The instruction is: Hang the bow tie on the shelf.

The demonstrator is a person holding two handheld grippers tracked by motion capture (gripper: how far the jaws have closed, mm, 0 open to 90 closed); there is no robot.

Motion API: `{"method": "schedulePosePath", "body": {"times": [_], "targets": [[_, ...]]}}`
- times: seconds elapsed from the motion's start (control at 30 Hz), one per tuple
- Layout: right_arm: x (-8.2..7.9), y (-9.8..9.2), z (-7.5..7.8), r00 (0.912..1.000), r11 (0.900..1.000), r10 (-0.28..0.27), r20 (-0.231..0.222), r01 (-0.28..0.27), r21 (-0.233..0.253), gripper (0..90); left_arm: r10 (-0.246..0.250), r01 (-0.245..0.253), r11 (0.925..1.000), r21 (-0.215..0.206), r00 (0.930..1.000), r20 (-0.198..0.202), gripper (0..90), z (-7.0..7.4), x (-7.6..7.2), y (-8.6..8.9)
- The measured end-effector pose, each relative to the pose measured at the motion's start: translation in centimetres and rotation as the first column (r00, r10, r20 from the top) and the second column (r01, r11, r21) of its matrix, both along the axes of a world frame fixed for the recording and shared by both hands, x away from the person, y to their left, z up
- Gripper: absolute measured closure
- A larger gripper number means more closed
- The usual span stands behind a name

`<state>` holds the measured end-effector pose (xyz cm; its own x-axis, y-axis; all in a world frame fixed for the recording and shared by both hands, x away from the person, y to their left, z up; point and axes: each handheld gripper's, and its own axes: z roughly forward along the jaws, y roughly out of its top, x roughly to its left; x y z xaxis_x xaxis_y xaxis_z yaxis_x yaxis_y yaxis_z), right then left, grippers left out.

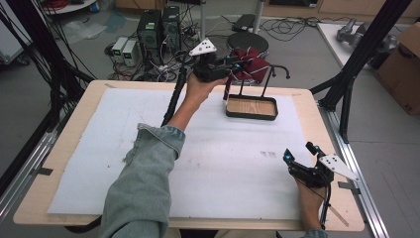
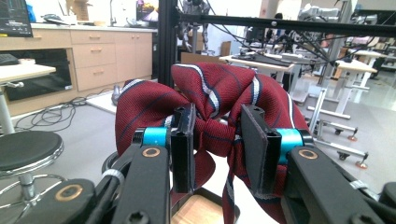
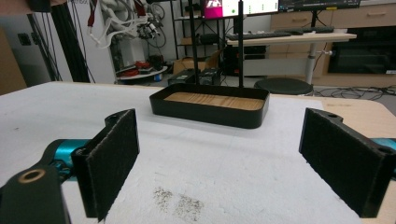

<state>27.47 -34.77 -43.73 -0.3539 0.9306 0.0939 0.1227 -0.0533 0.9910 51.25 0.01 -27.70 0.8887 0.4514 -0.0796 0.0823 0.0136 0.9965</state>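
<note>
A dark red striped tie [image 1: 251, 61] is bunched up above the back of the table, beside the top bar of a black stand [image 1: 279, 69]. My left gripper [image 1: 233, 65] is raised there and shut on the tie's [image 2: 211, 92] pinched middle, with cloth between its pads [image 2: 183, 148]. The stand rises from a black tray with a wooden floor [image 1: 251, 115]; whether the tie rests on the bar I cannot tell. At the table's right front my right gripper [image 1: 299, 151] sits low and open, nothing between its pads [image 3: 112, 161], facing the tray [image 3: 210, 114].
A white foam mat [image 1: 99, 148] covers the wooden table [image 1: 64, 148]. A thin black pole [image 1: 174, 96] stands by my left forearm. Black frame legs [image 1: 346, 84] stand at the right. Behind the table are a round stool [image 1: 247, 42], computers [image 1: 158, 27] and cables.
</note>
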Motion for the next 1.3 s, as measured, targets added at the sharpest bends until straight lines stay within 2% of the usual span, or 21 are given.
{"method": "schedulePosePath", "body": {"times": [0.1,0.3,0.4,0.47,0.57,0.67,0.8,0.97,1.13,1.23,1.3], "targets": [[0.0,0.0,0.0,1.0,1.0,0.001,0.001,-0.001,0.001,11.2,-0.002,0.001,1.0,0.01,0.9998,0.019,66.6,0.4,0.1,-0.6],[0.0,0.0,0.0,1.0,1.0,0.001,-0.001,-0.001,0.006,11.2,0.001,-0.001,0.9997,-0.025,0.9995,0.031,66.7,0.8,0.8,-1.1],[0.0,0.0,0.0,1.0,1.0,0.002,-0.003,-0.002,0.004,11.2,0.001,0.002,0.9983,-0.059,0.9987,0.05,66.7,0.6,1.3,-1.0],[0.0,0.0,0.0,1.0,1.0,0.001,-0.005,-0.001,0.002,11.2,-0.004,0.008,0.9967,-0.081,0.9988,0.049,66.7,0.4,1.7,-1.0],[0.0,-0.1,0.0,1.0,1.0,0.0,-0.006,0.0,0.002,11.2,-0.008,0.011,0.9963,-0.086,0.9992,0.038,66.7,-0.1,2.1,-1.2],[0.0,-0.1,0.0,1.0,1.0,0.001,-0.006,-0.001,0.001,11.2,-0.014,0.018,0.9973,-0.072,0.9985,0.053,66.6,-0.4,2.3,-1.7],[0.0,0.0,0.0,1.0,1.0,0.001,-0.008,-0.001,0.002,11.2,-0.01,0.015,0.996,-0.088,0.9986,0.051,66.7,-0.6,2.8,-1.8],[0.0,0.0,0.0,1.0,1.0,0.004,-0.006,-0.004,0.002,11.2,0.059,-0.056,0.9968,-0.057,0.9966,0.057,66.6,-1.0,3.8,-1.1],[0.0,0.0,0.0,1.0,1.0,0.006,-0.007,-0.006,0.003,11.2,0.128,-0.128,0.9914,-0.028,0.9915,0.021,66.6,-1.7,4.9,0.1],[0.0,0.0,0.0,1.0,1.0,0.007,-0.007,-0.007,0.003,11.2,0.169,-0.169,0.9851,0.031,0.9855,0.014,66.6,-2.3,5.3,0.3],[0.0,0.0,0.0,0.9999,1.0,0.008,-0.01,-0.008,0.005,11.2,0.199,-0.199,0.9785,0.054,0.98,0.0,66.5,-2.8,5.5,0.5]]}}
